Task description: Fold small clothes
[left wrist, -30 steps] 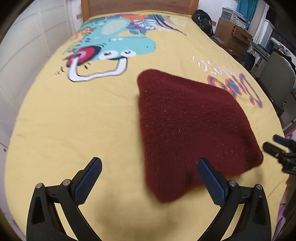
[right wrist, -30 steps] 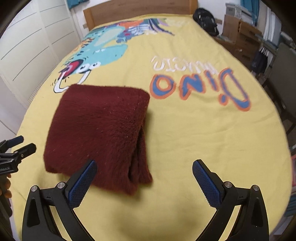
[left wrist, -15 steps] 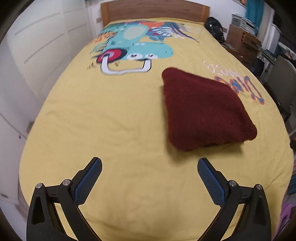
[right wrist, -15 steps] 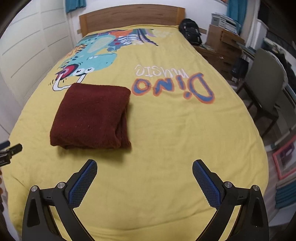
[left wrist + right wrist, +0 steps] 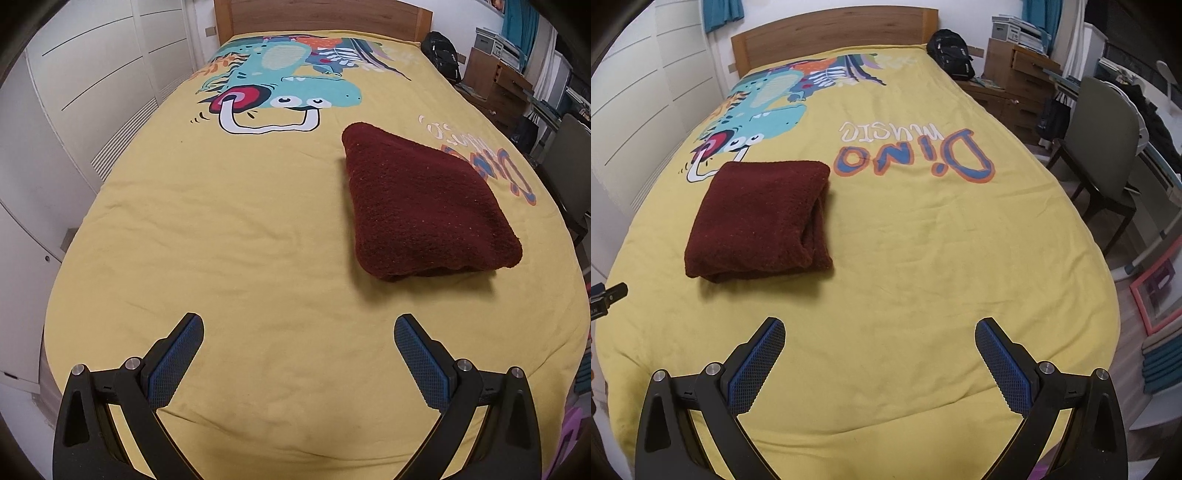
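One bed [image 5: 923,258] fills both views, its yellow cover [image 5: 221,240] smooth cotton printed with a dinosaur and lettering. One green chair [image 5: 1108,147] stands off its side edge. One fuzzy maroon garment [image 5: 761,218], folded into a thick square, lies mid-bed. Left tool [image 5: 298,349] and right tool [image 5: 880,347] gape wide, holding nothing, over the foot edge.

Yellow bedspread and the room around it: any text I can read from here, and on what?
"Dino" on the yellow printed bedspread, blue letters edged in orange, upside down in the right wrist view.
"music" above it, in white letters.
Lettering on the stacked boxes on the wooden drawers: too small to read.
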The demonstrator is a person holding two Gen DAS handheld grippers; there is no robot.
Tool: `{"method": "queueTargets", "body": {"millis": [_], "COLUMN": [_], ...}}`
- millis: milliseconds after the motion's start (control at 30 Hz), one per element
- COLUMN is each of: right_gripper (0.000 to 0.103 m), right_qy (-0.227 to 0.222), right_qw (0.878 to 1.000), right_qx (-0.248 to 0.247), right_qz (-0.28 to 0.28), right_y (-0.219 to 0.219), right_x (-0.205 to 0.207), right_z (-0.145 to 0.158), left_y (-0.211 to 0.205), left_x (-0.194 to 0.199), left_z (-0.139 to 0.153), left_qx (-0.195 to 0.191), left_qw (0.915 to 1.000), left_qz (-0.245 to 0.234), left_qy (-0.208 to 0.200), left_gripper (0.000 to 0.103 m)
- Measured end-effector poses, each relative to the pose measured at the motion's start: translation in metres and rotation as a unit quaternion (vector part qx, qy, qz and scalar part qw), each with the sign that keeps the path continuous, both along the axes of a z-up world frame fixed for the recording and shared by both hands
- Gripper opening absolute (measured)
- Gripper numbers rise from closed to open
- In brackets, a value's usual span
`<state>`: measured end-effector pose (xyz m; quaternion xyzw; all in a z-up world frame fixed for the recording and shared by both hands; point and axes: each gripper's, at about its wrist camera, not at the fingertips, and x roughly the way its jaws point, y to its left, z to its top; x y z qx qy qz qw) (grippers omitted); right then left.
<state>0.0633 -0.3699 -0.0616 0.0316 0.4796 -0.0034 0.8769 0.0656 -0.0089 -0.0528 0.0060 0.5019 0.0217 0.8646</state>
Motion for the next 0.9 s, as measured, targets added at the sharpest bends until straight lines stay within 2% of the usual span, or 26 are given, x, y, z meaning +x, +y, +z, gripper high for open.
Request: {"method": "queueTargets", "body": {"millis": [300,900], "right_gripper": [0.103,0.103], "right_qy": [0.004,0.004], "right_qw": [1.000,1.000], "right_qx": [0.000,0.002], "right_qz": [0.000,0.001], "right_y": [-0.0022,-0.0041], "right_x": [-0.0003,-0.0005], "right_z": [-0.0021,0.0002], "left_y": [0.0014,0.0036], "left_x": [-0.0025,-0.0026], "left_z": [0.0028,0.0052], "left_qx": [0.015,0.016], "left_qw": [0.9999,0.9998], "left_qz": [-0.005,-0.011], "left_qy": [0.000,0.006], "left_gripper": [0.102,0.102]}}
